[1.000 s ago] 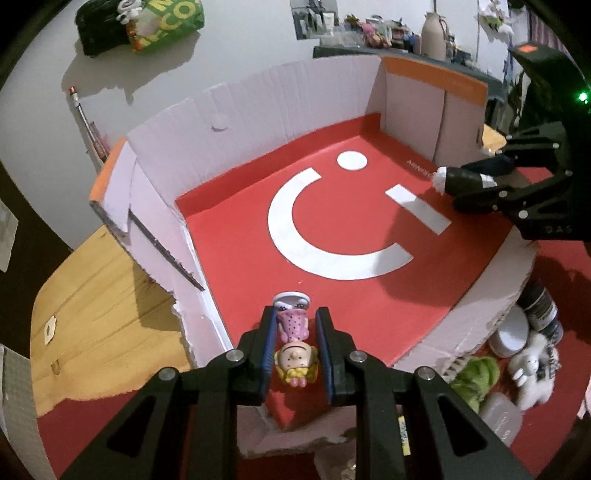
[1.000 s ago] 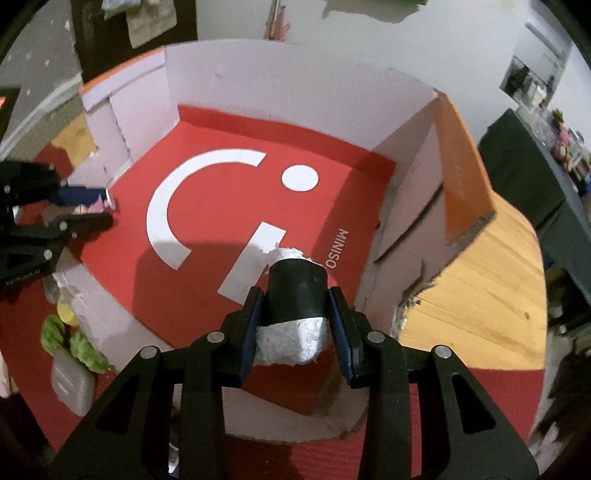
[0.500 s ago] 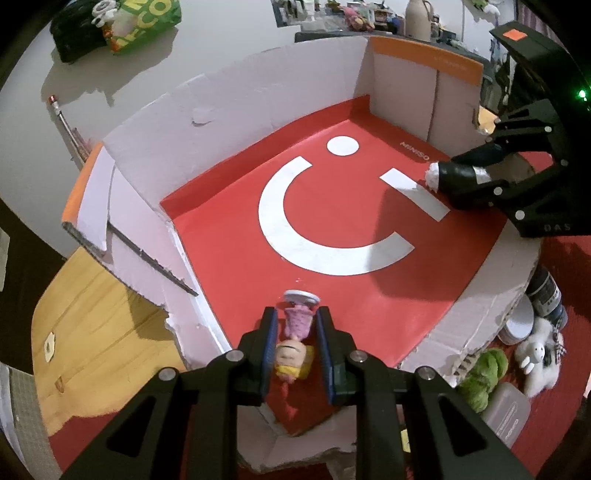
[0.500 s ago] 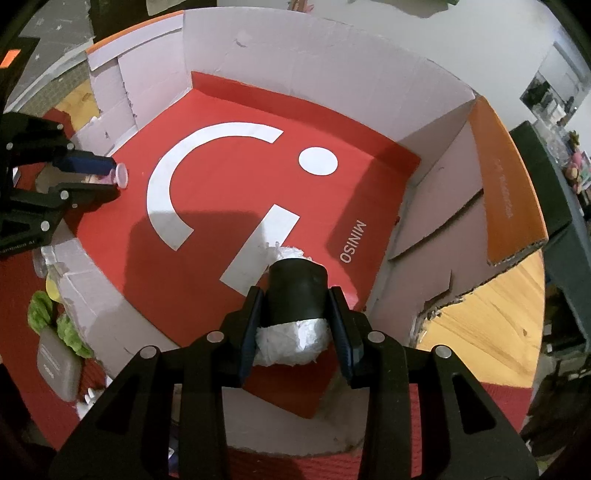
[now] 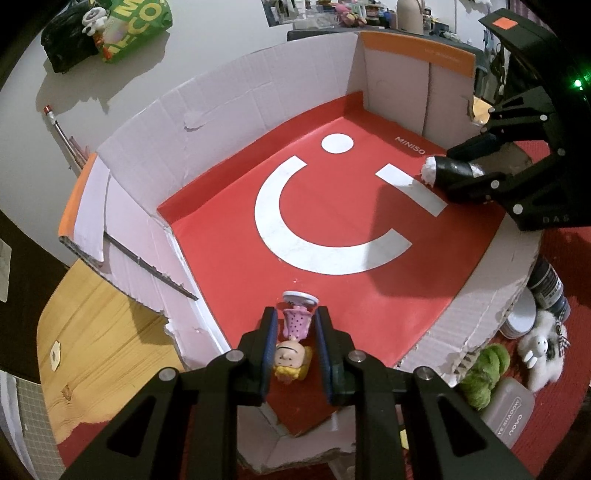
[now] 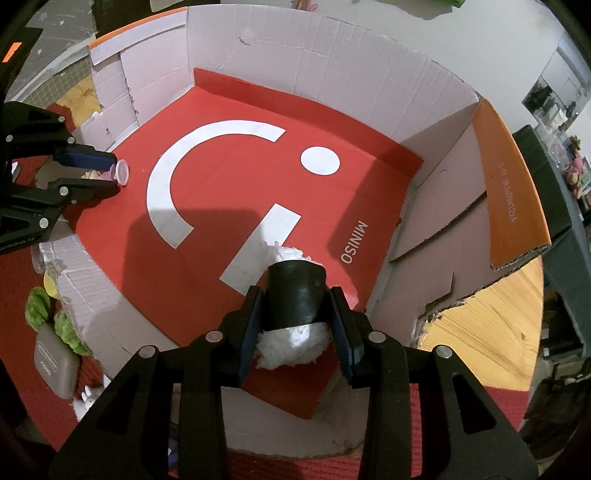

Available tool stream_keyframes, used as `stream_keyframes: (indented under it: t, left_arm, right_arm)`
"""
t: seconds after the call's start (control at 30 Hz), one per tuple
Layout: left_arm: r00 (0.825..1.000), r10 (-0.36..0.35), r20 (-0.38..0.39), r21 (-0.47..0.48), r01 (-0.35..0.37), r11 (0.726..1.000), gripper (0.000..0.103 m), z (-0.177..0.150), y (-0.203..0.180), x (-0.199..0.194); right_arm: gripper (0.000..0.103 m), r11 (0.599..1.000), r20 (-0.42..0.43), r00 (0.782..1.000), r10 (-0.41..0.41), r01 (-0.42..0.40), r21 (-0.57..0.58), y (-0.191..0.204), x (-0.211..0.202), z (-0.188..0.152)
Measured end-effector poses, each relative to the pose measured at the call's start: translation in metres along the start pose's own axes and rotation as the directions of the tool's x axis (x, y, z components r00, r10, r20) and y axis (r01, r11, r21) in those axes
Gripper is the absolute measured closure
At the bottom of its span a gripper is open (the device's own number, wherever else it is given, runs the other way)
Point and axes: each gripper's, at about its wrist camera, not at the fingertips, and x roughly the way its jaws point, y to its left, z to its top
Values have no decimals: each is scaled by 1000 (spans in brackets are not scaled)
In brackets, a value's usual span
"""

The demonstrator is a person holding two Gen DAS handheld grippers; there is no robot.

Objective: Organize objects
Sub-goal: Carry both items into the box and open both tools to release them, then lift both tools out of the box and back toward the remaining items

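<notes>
An open cardboard box (image 5: 236, 110) with a red floor and a white smile mark lies below both grippers; it also shows in the right wrist view (image 6: 332, 74). My left gripper (image 5: 293, 325) is shut on a small girl figurine (image 5: 293, 343) in a pink dress, held head-back over the box's near edge. My right gripper (image 6: 295, 306) is shut on a black roll (image 6: 293, 295) stuffed with white material, held over the box floor. The left wrist view shows the right gripper (image 5: 465, 173) at the box's right side.
Outside the box on a red mat lie a green plush (image 5: 484, 373), a white plush (image 5: 543, 347), a grey case (image 5: 509, 410) and dark jars (image 5: 548, 288). A wooden tabletop (image 5: 92, 332) lies left. A green bag (image 5: 133, 22) and pencils (image 5: 59, 125) lie beyond.
Both grippers have moved farther in over the box and lower toward its red floor, each still holding its object.
</notes>
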Motion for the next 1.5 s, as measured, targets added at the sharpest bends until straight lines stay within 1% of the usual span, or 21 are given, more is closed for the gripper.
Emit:
stream_keyframes:
  t: [0.17, 0.27, 0.3, 0.33, 0.4, 0.47, 0.6, 0.67, 0.73, 0.83, 0.87, 0.97, 1.03, 1.07, 1.1, 1.17, 1.23, 1.3, 1.33, 1.43, 1.5]
  left_arm:
    - [1000, 1, 0, -12, -1, 1000, 82, 1, 0, -1]
    - [1000, 6, 2, -17, -6, 1000, 80, 0, 1, -3]
    - [1000, 9, 2, -20, -9, 1000, 78, 0, 1, -3]
    - [1000, 19, 2, -24, -19, 1000, 73, 0, 1, -3]
    - [1000, 29, 7, -33, -29, 999, 68, 0, 3, -4]
    - [1000, 21, 7, -46, -20, 999, 68, 0, 4, -4]
    - [1000, 22, 15, -54, -21, 998, 66, -2, 3, -7]
    - [999, 26, 23, -56, -24, 998, 64, -1, 2, -9]
    - [999, 24, 32, -63, -22, 998, 60, -2, 1, -14]
    - [998, 28, 51, -72, -24, 997, 57, -2, 0, -20]
    - [998, 30, 56, -75, -26, 997, 57, -2, 0, -22]
    - [996, 40, 84, -92, -32, 995, 52, -3, -2, -32]
    - [994, 43, 102, -105, -32, 994, 51, -5, -2, -40]
    - [993, 44, 110, -112, -32, 993, 51, -5, -2, -44]
    - [992, 45, 117, -118, -31, 993, 49, -5, -2, -47]
    - [989, 54, 141, -135, -35, 990, 45, -7, -3, -58]
    - [985, 64, 162, -151, -39, 988, 41, -6, -4, -66]
    - [980, 70, 187, -167, -39, 985, 40, -8, -6, -78]
    - [977, 73, 203, -175, -37, 984, 38, -10, -7, -84]
    - [965, 92, 247, -200, -42, 979, 31, -14, -12, -103]
    - [953, 115, 281, -218, -53, 975, 28, -19, -16, -118]
  right_arm:
    - [65, 1000, 7, 1000, -1, 1, -3, -1, -1, 0]
    - [64, 1000, 9, 1000, -7, 7, -7, 0, -2, 1]
    - [63, 1000, 9, 1000, -9, 9, -9, 0, -2, 1]
    - [63, 1000, 11, 1000, -12, 12, -11, 0, -3, 1]
    - [58, 1000, 15, 1000, -18, 18, -15, 0, -4, 1]
    - [54, 1000, 21, 1000, -17, 18, -15, -1, -6, 2]
    - [53, 1000, 22, 1000, -17, 17, -12, -4, -6, 2]
    - [52, 1000, 26, 999, -18, 19, -7, -5, -8, 2]
    - [50, 1000, 32, 999, -16, 16, -1, -7, -10, 2]
    - [47, 1000, 49, 999, -18, 18, 9, -10, -17, 1]
    - [47, 1000, 56, 998, -18, 17, 15, -7, -24, -3]
    - [46, 1000, 77, 997, -19, 17, 26, -10, -37, -9]
    - [41, 999, 94, 995, -24, 21, 30, -8, -44, -10]
    - [39, 999, 110, 994, -29, 25, 34, -9, -53, -15]
    - [38, 999, 119, 992, -32, 27, 37, -7, -55, -11]
    - [38, 999, 138, 990, -37, 32, 45, -2, -56, -2]
    - [38, 998, 156, 987, -45, 37, 51, -1, -66, -3]
    - [34, 997, 183, 981, -56, 46, 59, 1, -79, -5]
    - [33, 997, 192, 980, -59, 47, 62, 2, -81, -5]
    - [31, 996, 227, 972, -65, 49, 76, 5, -100, -11]
    - [29, 996, 248, 966, -69, 50, 80, 8, -110, -15]
